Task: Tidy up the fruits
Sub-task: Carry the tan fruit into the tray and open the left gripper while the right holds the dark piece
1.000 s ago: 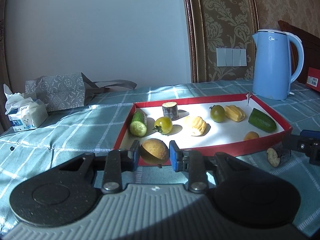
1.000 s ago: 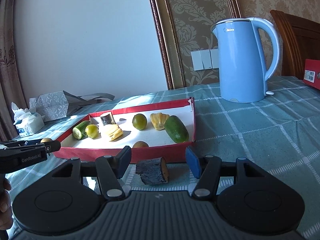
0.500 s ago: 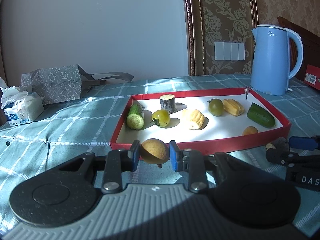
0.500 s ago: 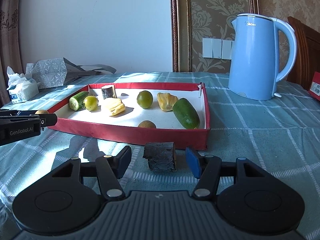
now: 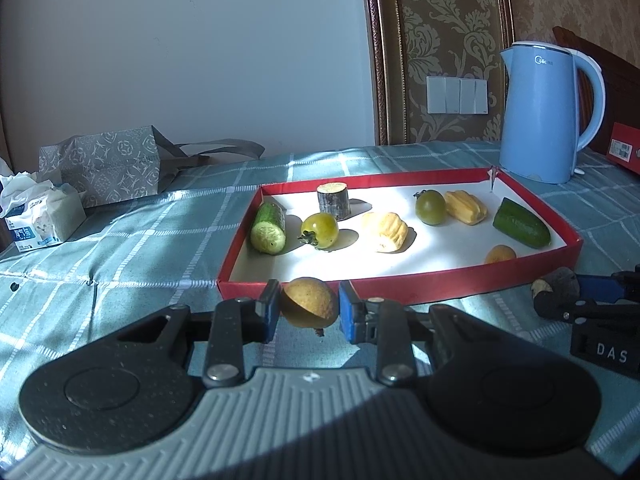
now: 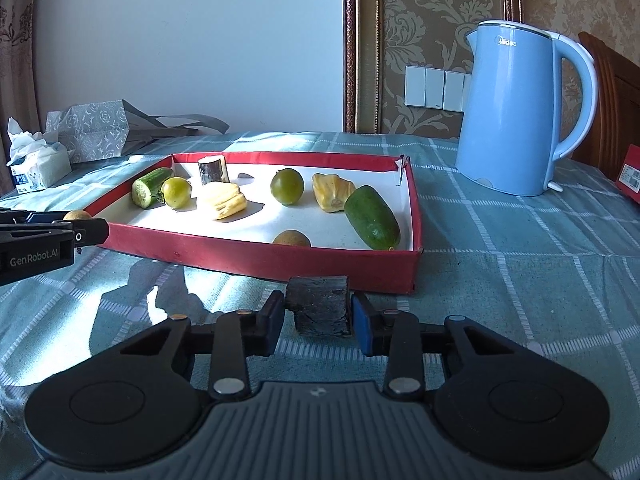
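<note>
The left tool [image 5: 308, 312] is clamped on a round tan fruit [image 5: 309, 307], held just in front of the near wall of the red tray [image 5: 460, 280] on the teal checked counter [image 6: 520, 248]. The right tool [image 6: 318, 318] has just been closing its jaws, and its pads now press both sides of a dark eggplant chunk [image 6: 319, 310] that sits just before the tray's near right corner. Inside the tray lie a cut cucumber [image 5: 269, 229], a green tomato [image 5: 321, 230], a pale yellow piece [image 5: 385, 232], an upright eggplant chunk [image 5: 333, 201] and a whole dark-green cucumber [image 6: 372, 217]. A blue kettle [image 6: 516, 112] stands behind to the right.
</note>
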Available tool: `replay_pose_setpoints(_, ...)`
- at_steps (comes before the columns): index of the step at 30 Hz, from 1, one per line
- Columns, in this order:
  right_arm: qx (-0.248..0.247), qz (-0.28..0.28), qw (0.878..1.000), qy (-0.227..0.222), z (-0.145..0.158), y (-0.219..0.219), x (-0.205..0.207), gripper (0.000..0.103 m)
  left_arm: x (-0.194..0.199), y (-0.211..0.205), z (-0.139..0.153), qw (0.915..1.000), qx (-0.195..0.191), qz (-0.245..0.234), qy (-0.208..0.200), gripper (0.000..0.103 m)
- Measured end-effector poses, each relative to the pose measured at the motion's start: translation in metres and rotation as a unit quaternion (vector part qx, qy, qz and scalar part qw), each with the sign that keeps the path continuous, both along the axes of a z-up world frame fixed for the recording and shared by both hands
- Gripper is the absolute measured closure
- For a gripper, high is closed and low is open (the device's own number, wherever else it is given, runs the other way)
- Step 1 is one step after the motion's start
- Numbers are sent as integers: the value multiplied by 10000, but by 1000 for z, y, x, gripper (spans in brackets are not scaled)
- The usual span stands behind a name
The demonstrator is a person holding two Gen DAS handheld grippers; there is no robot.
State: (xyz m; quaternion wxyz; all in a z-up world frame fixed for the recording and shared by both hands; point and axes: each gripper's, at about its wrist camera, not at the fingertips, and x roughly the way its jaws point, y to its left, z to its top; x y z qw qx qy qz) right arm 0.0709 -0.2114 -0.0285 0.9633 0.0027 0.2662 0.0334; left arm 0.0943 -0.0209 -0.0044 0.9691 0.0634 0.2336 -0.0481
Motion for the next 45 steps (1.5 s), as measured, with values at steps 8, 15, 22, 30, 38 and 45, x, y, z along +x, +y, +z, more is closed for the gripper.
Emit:
replay_pose_setpoints(8,-57,-8,10000,4,0,1,1,69,0,0,0,10000,7,-1,4,75)
replay_pose_setpoints(15,-101,-65,9999,-7,0,1,-1,70,1,1,0,10000,5,9,9,75)
replay_pose_setpoints(22,-32,-27,10000,-75,6,3,-10,70,1,1,0,10000,-7,1,3,75)
replay_pose_setpoints(30,123,52,9996,-255,15,0,-26,70,-4,12,15,9990,-383,-16,-234,75)
replay_pose_setpoints(38,520,128,9982,-262,8,-12,-25,70,4,8,43,9984,-389,-221,-355,75)
replay_pose_setpoints(45,874,161,9955,-317,8,-24,-27,70,50,-33,53,9977,-286,-558,-243,75)
